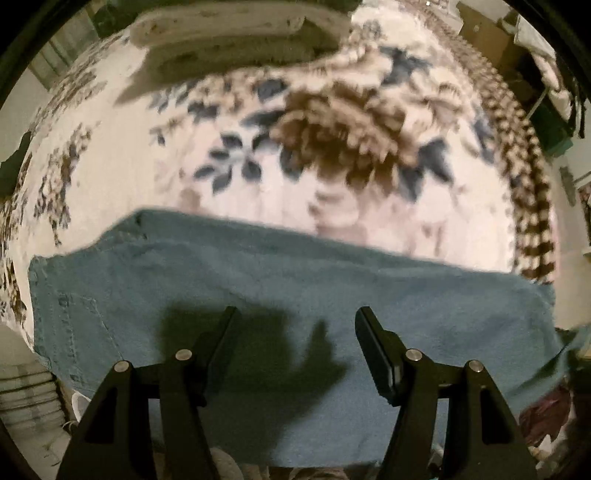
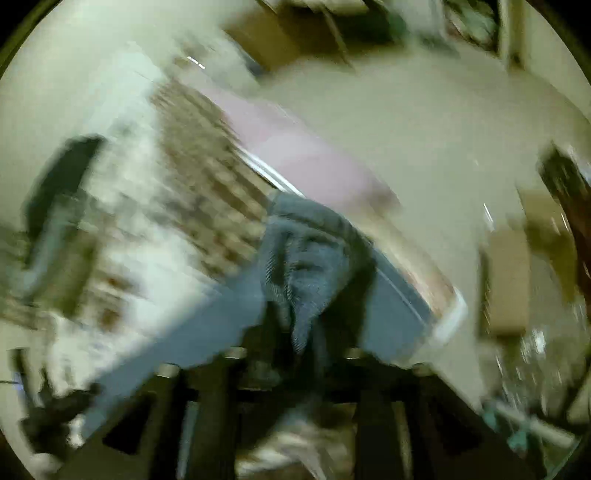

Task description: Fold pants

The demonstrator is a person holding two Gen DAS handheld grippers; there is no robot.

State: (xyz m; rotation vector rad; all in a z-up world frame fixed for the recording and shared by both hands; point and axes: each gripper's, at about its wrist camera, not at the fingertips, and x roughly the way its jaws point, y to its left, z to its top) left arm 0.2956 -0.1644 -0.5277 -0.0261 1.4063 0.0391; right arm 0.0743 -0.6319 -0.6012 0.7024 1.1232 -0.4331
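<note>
I see the blue jeans point(image 1: 280, 295) lying flat across the floral blanket point(image 1: 332, 140), waistband end at the left of the left wrist view; my left gripper point(image 1: 295, 332) hangs above the denim with jaws wide and nothing between them, casting a shadow on the cloth; folded pale towels point(image 1: 236, 33) sit beyond the jeans; my right gripper point(image 2: 314, 291) is badly blurred; bunched denim sits between its fingers, but I cannot tell whether they press it.

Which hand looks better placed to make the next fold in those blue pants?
Probably the right. Its tongs already have a bunch of the blue pants between them, while the left tongs hang open above the flat cloth, holding nothing.
</note>
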